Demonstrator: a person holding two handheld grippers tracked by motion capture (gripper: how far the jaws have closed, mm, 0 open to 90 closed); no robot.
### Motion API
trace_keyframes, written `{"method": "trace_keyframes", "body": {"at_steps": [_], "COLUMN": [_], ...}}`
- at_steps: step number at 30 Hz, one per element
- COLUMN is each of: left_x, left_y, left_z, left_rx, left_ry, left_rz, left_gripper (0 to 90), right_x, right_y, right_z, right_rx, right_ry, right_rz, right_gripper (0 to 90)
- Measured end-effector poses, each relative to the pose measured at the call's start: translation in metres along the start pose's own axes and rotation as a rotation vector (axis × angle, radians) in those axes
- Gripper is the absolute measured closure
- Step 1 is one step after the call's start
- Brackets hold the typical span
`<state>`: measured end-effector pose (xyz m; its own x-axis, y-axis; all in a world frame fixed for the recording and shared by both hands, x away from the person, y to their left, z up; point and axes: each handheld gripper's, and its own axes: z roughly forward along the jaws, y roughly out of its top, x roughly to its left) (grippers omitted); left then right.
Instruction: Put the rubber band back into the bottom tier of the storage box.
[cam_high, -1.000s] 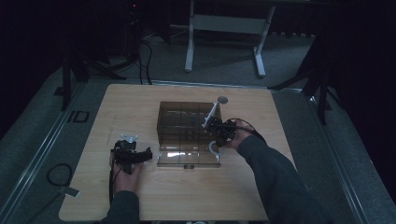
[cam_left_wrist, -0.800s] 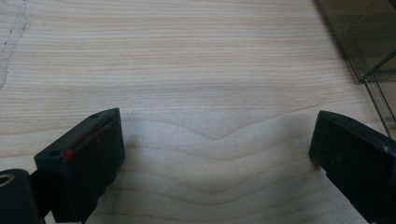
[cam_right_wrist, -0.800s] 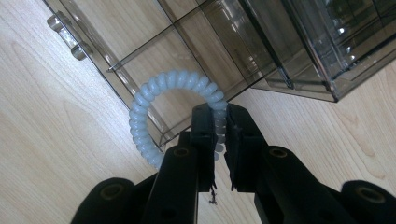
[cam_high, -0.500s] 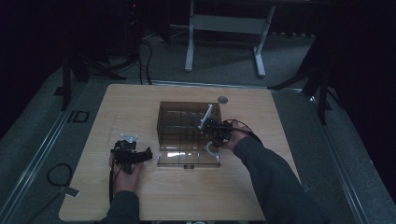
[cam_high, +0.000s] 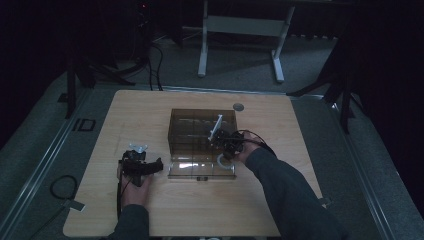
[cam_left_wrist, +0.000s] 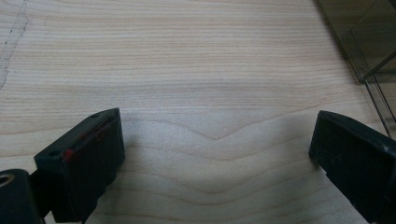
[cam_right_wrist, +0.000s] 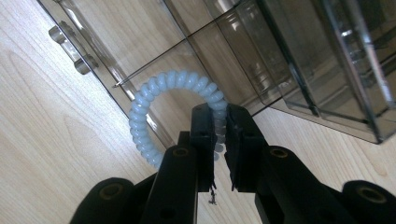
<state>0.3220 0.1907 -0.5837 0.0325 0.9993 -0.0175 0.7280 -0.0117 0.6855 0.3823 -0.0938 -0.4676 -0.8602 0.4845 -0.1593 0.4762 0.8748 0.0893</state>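
A smoky see-through box (cam_high: 200, 127) stands mid-table with its drawer (cam_high: 200, 170) pulled out toward the person. My right gripper (cam_high: 227, 146) hovers at the drawer's right end, shut on a pale coiled hair tie (cam_high: 222, 161). In the right gripper view the hair tie (cam_right_wrist: 154, 107) hangs from the closed jaws of the right gripper (cam_right_wrist: 218, 122) over a drawer compartment (cam_right_wrist: 140, 51); whether it touches the drawer I cannot tell. To the left of the drawer my left gripper (cam_high: 142, 165) rests on the wood. Its jaws stand wide open around bare table (cam_left_wrist: 217, 154).
The drawer's handle (cam_right_wrist: 70, 44) faces the table's front edge. A corner of the box (cam_left_wrist: 369, 37) lies just ahead and to the right of the left gripper. A round grey grommet (cam_high: 238, 106) sits behind the box. Bare wood (cam_high: 130, 120) lies left of it.
My right gripper has crept a little to the left and nearer the person with the hair tie in it. The left gripper has kept still.
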Motion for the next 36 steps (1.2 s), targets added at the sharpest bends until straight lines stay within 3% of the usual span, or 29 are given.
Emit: {"method": "trace_keyframes", "body": {"at_steps": [27, 36], "left_x": [0.0, 0.0], "left_y": [0.0, 0.0], "left_z": [0.0, 0.0], "left_rx": [0.0, 0.0], "left_ry": [0.001, 0.0], "left_rz": [0.0, 0.001], "left_gripper": [3.3, 3.2], "right_x": [0.008, 0.007], "right_y": [-0.001, 0.0], "right_z": [0.019, 0.024], "right_rx": [0.022, 0.038], "right_ry": [0.002, -0.021], "right_rz": [-0.068, -0.072], "right_gripper": [81.3, 81.3]}}
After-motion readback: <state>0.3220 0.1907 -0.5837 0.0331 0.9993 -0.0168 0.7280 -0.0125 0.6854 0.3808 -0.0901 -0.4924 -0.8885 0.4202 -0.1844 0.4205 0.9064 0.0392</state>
